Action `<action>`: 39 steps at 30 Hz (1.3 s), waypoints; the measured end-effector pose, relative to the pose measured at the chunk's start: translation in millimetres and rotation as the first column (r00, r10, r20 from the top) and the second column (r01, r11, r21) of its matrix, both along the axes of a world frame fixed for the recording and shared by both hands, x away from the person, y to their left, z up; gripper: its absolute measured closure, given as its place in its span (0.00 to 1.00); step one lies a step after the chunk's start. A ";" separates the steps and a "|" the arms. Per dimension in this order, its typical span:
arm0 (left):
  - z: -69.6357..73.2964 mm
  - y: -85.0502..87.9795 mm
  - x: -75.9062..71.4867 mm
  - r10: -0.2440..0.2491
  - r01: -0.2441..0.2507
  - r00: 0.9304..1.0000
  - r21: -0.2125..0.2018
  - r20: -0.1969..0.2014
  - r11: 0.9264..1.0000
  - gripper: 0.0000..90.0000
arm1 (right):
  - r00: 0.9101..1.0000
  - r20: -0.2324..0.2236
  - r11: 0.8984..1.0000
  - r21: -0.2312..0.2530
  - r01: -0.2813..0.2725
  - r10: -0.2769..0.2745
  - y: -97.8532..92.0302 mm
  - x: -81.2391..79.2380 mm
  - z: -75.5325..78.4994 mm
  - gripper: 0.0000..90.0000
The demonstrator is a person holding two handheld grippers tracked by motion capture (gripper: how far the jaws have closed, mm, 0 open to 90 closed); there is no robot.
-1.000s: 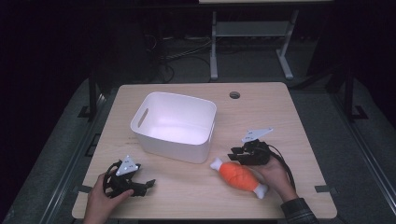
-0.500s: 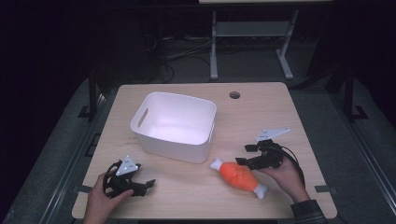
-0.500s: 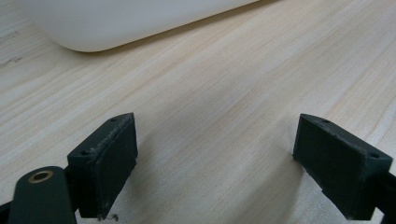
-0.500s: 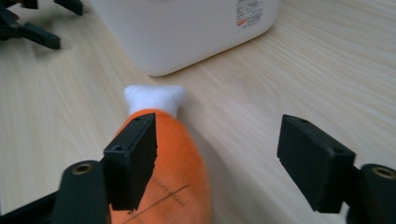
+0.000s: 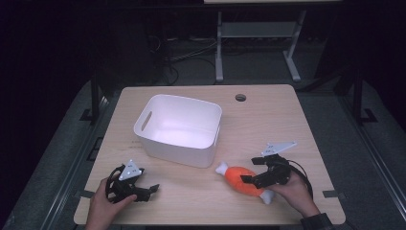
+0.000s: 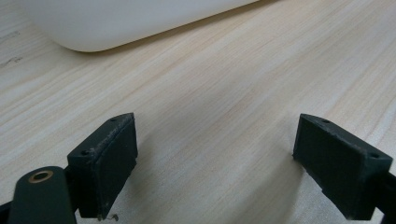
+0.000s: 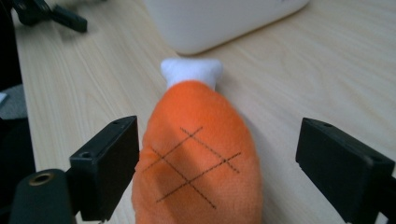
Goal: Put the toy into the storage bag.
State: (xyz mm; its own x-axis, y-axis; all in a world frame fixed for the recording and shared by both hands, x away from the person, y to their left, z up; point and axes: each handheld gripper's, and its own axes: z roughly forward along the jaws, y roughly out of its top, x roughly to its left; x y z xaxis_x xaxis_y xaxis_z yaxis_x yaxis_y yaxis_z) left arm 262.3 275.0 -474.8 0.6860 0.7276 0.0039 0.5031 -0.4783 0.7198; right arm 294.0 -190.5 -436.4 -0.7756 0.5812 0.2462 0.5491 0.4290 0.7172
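Since a moment ago, my right gripper (image 5: pixel 255 169) has slid back toward the near edge and now straddles the orange plush drumstick toy (image 7: pixel 201 154), jaws spread wide, one on each side, not clamped. That toy lies on the pale wooden tabletop (image 5: pixel 268 120) just beside the white plastic bin (image 5: pixel 179 128). My left gripper (image 6: pixel 215 158) rests open at the near-left corner, grasping nothing.

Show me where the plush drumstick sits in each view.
High view: drumstick lower right, between the open right tool jaws.
Left gripper view: not in it.
Right gripper view: drumstick centre, between the jaws.
Shared landmark: white bin.
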 end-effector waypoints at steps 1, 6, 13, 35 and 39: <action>0.0 0.0 0.0 0.000 0.000 1.000 0.000 0.000 1.000 0.14 | 1.000 0.000 1.000 -0.012 -0.005 0.005 1.6 -0.5 -1.4 0.13; 0.0 -0.1 -0.1 0.000 0.000 1.000 0.000 0.000 1.000 0.14 | 1.000 -0.010 1.000 -0.007 -0.020 0.020 6.0 0.1 -7.8 0.13; 0.0 -0.1 0.0 0.000 0.000 1.000 0.000 0.000 1.000 0.14 | 0.998 -0.040 0.999 -0.032 -0.043 0.042 10.9 1.8 -18.0 0.12; 0.0 -0.1 -0.1 0.000 0.000 1.000 0.000 0.000 1.000 0.14 | 0.996 0.003 0.994 -0.070 -0.084 0.085 18.5 -17.3 -32.6 0.13; 0.0 -0.1 -0.1 0.001 -0.001 1.000 0.000 0.000 1.000 0.14 | 0.995 0.006 0.992 -0.086 -0.095 0.096 19.9 -19.6 -34.4 0.15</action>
State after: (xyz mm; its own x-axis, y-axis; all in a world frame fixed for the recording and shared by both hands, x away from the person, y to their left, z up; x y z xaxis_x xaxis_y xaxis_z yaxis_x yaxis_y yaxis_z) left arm 262.2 274.9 -474.8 0.6856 0.7279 0.0038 0.5033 -0.4778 0.7200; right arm 274.4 -170.6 -470.8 -0.8307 0.5231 0.1906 0.4958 0.5391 0.6809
